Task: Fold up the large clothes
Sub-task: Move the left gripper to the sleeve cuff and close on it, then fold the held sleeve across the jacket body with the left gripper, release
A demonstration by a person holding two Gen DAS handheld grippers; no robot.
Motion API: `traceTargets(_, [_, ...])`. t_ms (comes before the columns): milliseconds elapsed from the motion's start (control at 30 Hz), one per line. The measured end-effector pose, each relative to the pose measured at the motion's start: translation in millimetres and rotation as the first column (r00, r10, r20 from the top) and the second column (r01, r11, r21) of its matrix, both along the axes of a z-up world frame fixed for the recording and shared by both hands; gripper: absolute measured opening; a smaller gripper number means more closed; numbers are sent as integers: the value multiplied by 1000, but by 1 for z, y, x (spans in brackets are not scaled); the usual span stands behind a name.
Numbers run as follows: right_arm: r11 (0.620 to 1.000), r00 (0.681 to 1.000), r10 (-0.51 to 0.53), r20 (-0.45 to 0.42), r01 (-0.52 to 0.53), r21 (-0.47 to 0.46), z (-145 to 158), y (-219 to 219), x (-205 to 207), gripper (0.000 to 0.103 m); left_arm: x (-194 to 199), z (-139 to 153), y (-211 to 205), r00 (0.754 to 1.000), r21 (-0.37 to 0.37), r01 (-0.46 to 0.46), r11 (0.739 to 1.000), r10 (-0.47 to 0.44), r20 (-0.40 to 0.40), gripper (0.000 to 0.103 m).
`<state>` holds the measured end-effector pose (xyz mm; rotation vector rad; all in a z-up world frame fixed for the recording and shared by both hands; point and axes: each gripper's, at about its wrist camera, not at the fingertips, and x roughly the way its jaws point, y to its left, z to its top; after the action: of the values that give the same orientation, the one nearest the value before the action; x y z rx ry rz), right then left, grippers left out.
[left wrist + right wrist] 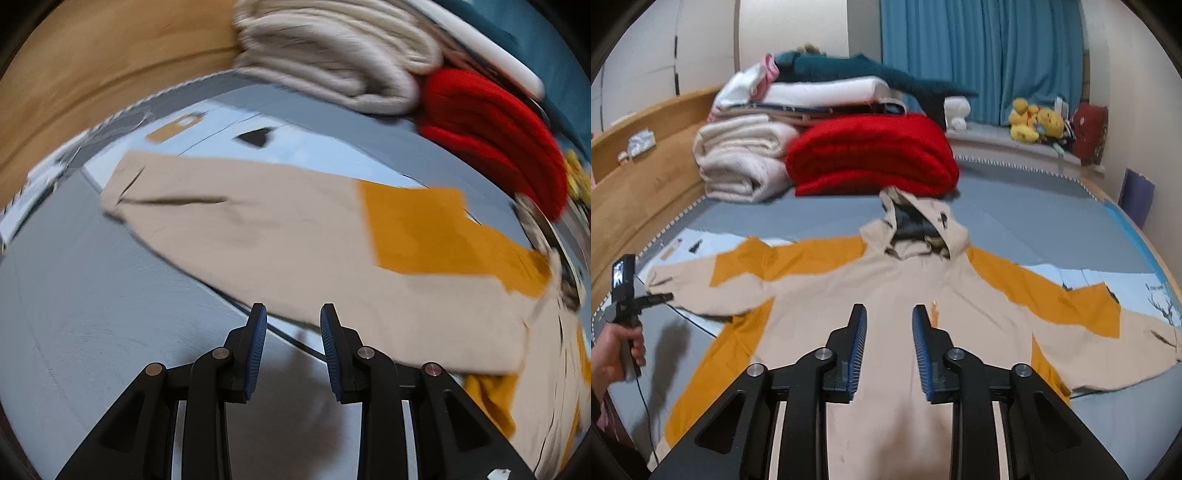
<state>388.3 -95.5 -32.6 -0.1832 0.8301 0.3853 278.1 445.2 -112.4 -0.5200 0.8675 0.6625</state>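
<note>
Hoodie (886,295), one in count, beige with mustard-orange panels, is lying flat on the grey bed (1015,229), spread wide. Its hood (919,229) is pointing away toward the folded piles, its hem is reaching toward the right wrist camera, and its two sleeves are stretching out to either side, so the longest line is running sleeve to sleeve across the bed. Beyond the hood, one red blanket (875,155) and one cream blanket (738,158) are sitting side by side, with a further stack of folded linens (820,96) resting on them.

Two grippers are showing. The right gripper (889,332) is hovering over the hoodie's chest, its fingers parted with nothing between them. The left gripper (293,336) is hovering at the lower edge of one sleeve (258,229), fingers likewise parted and empty. A person's hand (617,350) is holding the left gripper's handle beside the left cuff.
</note>
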Motion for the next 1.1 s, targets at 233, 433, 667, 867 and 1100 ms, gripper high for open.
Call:
traceTargets(233, [1000, 995, -9, -100, 7, -21, -32, -7, 14, 48, -28, -31, 81, 975, -210, -194, 958, 213, 72, 31])
traceTargets(433, [999, 990, -22, -139, 16, -44, -45, -10, 17, 48, -37, -46, 102, 947, -297, -256, 920, 301, 113, 31])
traceTargets(667, [998, 983, -35, -178, 25, -58, -58, -10, 23, 22, -31, -46, 118, 937, -308, -274, 911, 325, 127, 4])
traceTargets(867, [996, 975, -81, -205, 71, -56, -56, -17, 31, 22, -10, 35, 80, 956, -104, -210, 972, 226, 188, 0])
traceTargets(1100, [993, 975, -120, -189, 120, -14, -31, -27, 32, 23, 7, 178, -65, 927, 98, 40, 994, -74, 368, 0])
